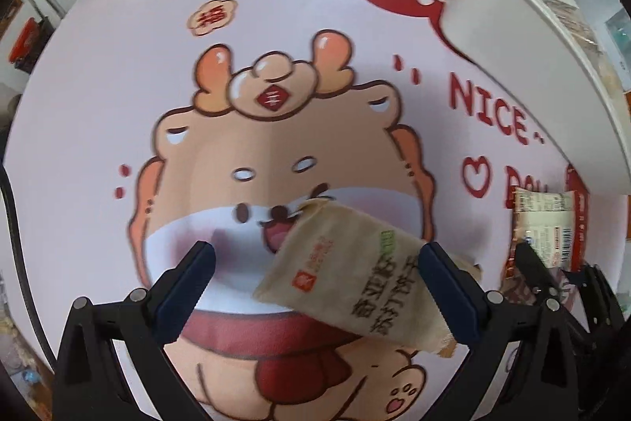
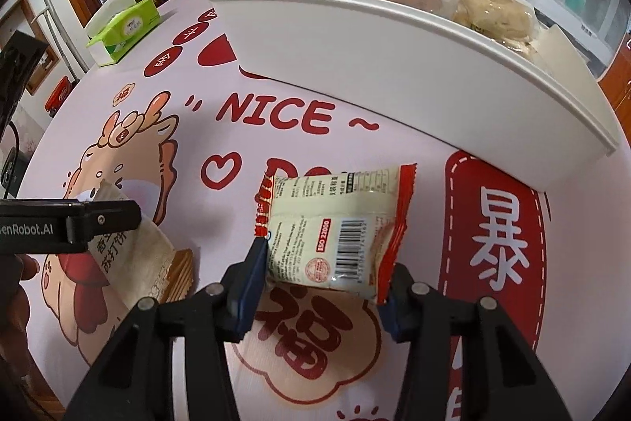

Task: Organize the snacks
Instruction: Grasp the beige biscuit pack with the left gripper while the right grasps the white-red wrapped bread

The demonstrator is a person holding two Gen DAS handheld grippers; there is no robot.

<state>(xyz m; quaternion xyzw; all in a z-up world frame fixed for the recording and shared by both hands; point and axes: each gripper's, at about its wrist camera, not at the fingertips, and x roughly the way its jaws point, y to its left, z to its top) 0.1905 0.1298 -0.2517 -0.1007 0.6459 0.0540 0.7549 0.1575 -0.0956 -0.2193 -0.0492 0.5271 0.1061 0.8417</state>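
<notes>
Right grab made, left one pending

My right gripper [image 2: 319, 283] pinches the red-edged packet [image 2: 335, 227] just before the white bin [image 2: 394, 73]; my left gripper [image 1: 315, 283] gapes around the tan cracker pack [image 1: 355, 275], and a shallow corner pinch could slip.

**Even indoor light, strong fisheye warp**

Both views are bright and evenly lit, seemingly from overhead. The printed tablecloth [image 1: 118, 85] shows soft shadows beneath the gripper fingers. The left wrist view is slightly motion-blurred; the right is sharper. Edges bend heavily, with black vignetting in the corners. The white bin [image 2: 355, 38] is bright but not blown out.
</notes>
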